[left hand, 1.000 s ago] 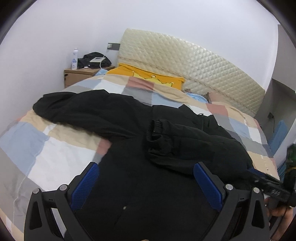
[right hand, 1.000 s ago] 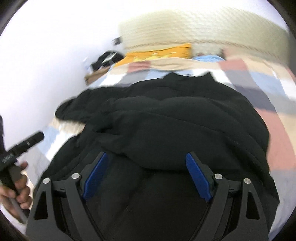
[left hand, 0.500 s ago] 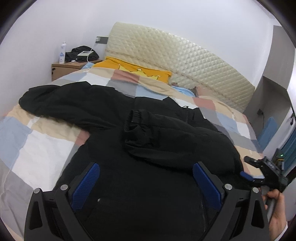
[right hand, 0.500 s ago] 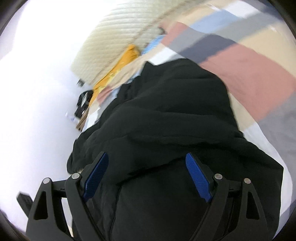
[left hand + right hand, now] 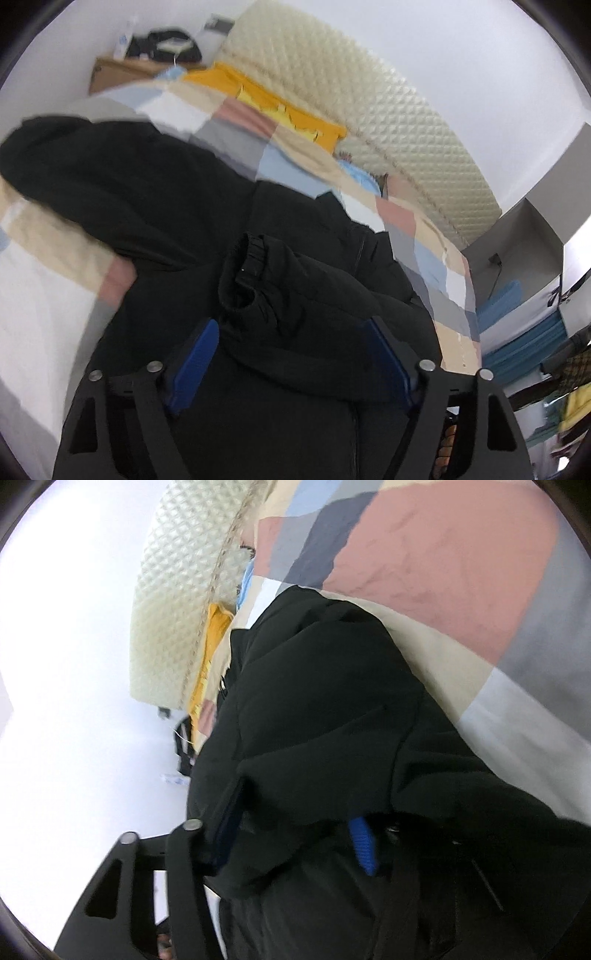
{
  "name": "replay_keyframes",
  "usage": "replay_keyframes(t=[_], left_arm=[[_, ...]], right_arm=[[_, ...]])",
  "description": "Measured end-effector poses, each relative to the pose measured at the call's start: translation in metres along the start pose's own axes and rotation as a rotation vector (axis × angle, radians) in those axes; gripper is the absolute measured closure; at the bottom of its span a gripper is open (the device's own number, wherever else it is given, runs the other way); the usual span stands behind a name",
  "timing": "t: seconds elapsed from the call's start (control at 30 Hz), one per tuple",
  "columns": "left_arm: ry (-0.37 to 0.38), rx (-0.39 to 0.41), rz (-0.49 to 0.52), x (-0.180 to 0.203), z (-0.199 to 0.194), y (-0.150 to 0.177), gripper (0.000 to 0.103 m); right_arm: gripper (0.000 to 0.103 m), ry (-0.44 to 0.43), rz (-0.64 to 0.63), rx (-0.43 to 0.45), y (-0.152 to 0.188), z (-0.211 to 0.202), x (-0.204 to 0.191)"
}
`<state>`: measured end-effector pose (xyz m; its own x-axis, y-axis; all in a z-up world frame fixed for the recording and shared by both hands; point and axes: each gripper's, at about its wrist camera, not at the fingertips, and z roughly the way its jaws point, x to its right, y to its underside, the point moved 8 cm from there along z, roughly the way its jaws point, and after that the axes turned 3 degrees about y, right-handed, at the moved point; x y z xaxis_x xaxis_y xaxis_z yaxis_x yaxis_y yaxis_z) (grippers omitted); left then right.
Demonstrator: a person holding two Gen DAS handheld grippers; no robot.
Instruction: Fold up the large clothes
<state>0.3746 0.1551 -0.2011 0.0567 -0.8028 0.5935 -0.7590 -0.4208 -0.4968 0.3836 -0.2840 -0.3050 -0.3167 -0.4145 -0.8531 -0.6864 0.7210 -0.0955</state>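
Black jacket (image 5: 332, 701) bunches between the closing right gripper (image 5: 295, 834) pads, seemingly pinched.

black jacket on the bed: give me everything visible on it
The black jacket looks padded and matte, and lies spread over the patchwork bedspread. One sleeve with an elastic cuff is folded across the body. The left gripper straddles that sleeve; its jaws have just been closing. The right gripper has fabric bunched between its closing pads.
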Motion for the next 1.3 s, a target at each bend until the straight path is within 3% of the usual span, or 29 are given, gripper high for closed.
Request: replay_keyframes(t=[0.07, 0.17, 0.33, 0.5, 0.63, 0.83, 0.93, 1.0, 1.03, 1.07, 1.13, 1.3], left_arm=[[0.031, -0.034, -0.028, -0.004, 0.016, -0.007, 0.026], [0.056, -0.059, -0.062, -0.007, 0.036, -0.014, 0.026], [0.020, -0.106, -0.060, -0.011, 0.066, -0.017, 0.026], [-0.071, -0.138, -0.045, -0.023, 0.084, -0.013, 0.037], [-0.023, -0.166, -0.071, -0.024, 0.088, -0.007, 0.052], [-0.039, -0.261, -0.087, -0.026, 0.101, 0.014, 0.053], [0.000, -0.338, -0.113, -0.024, 0.105, 0.032, 0.053], [-0.002, -0.333, -0.087, -0.021, 0.098, 0.035, 0.054], [-0.004, -0.312, -0.056, -0.018, 0.092, 0.032, 0.060], [0.003, -0.289, -0.021, -0.012, 0.084, 0.029, 0.075], [0.012, -0.251, 0.023, -0.004, 0.070, 0.022, 0.096], [0.084, -0.176, 0.082, 0.014, 0.028, 0.012, 0.100]], right_arm=[[0.083, -0.006, -0.015, -0.004, -0.002, 0.003, -0.004], [0.094, 0.034, -0.093, 0.031, -0.004, -0.005, -0.018], [0.095, 0.080, -0.151, 0.062, -0.007, -0.016, -0.025], [0.096, 0.101, -0.104, 0.044, -0.008, -0.015, -0.008], [0.096, 0.143, -0.138, 0.041, -0.009, -0.013, -0.009], [0.096, 0.157, -0.149, 0.040, -0.008, -0.012, -0.007], [0.096, 0.167, -0.149, 0.031, -0.006, -0.012, -0.005], [0.096, 0.158, -0.137, 0.027, -0.005, -0.015, -0.003], [0.096, 0.159, -0.142, 0.028, -0.005, -0.016, -0.003], [0.096, 0.162, -0.144, 0.028, -0.005, -0.016, -0.002], [0.096, 0.168, -0.152, 0.028, -0.004, -0.017, -0.002], [0.096, 0.192, -0.194, 0.039, -0.001, -0.022, -0.006]])
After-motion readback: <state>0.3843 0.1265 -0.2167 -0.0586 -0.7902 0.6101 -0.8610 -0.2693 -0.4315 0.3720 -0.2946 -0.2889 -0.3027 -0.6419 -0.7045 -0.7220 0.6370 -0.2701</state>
